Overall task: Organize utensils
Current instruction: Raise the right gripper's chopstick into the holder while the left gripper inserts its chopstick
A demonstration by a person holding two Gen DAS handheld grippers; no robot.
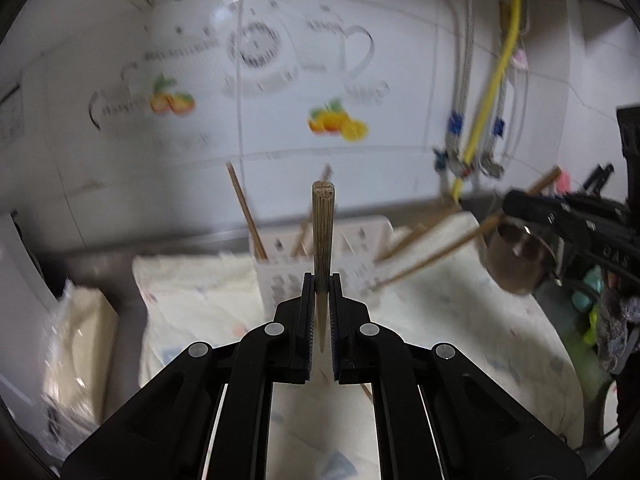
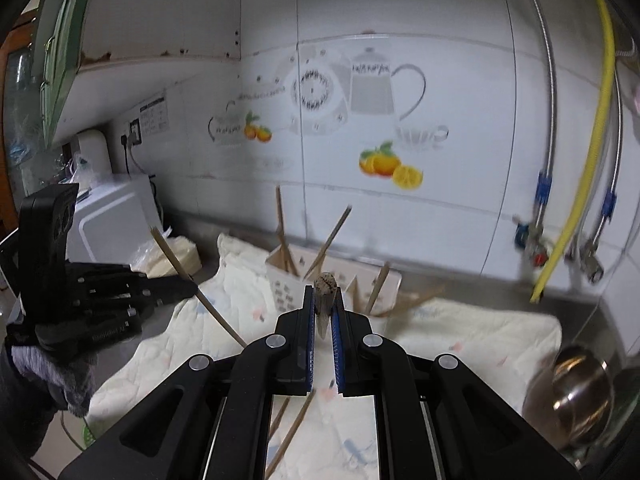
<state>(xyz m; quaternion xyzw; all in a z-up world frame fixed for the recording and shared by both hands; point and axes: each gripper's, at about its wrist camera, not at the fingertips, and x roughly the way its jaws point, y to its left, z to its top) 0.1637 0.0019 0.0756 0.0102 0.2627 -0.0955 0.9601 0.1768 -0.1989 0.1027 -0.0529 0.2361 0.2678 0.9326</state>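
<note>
My left gripper [image 1: 321, 280] is shut on a bamboo chopstick [image 1: 323, 232] that points up and away, held above the cloth in front of the white utensil holder [image 1: 320, 256]. The holder has several chopsticks [image 1: 246, 212] standing in it. My right gripper [image 2: 323, 294] is shut on another chopstick [image 2: 325, 300], seen end-on, also in front of the holder [image 2: 332, 276]. In the left wrist view the right gripper [image 1: 512, 204] holds its chopstick [image 1: 436, 254] slanted toward the holder. In the right wrist view the left gripper [image 2: 192, 290] holds its chopstick [image 2: 200, 288] at the left.
A pale quilted cloth [image 1: 460, 320] covers the steel counter. Loose chopsticks [image 2: 292, 428] lie on the cloth [image 2: 460, 340] below my right gripper. A steel cup [image 2: 576, 384] stands at the right. Hoses and valves [image 2: 560, 240] hang on the tiled wall. A white appliance [image 2: 112, 220] stands at the left.
</note>
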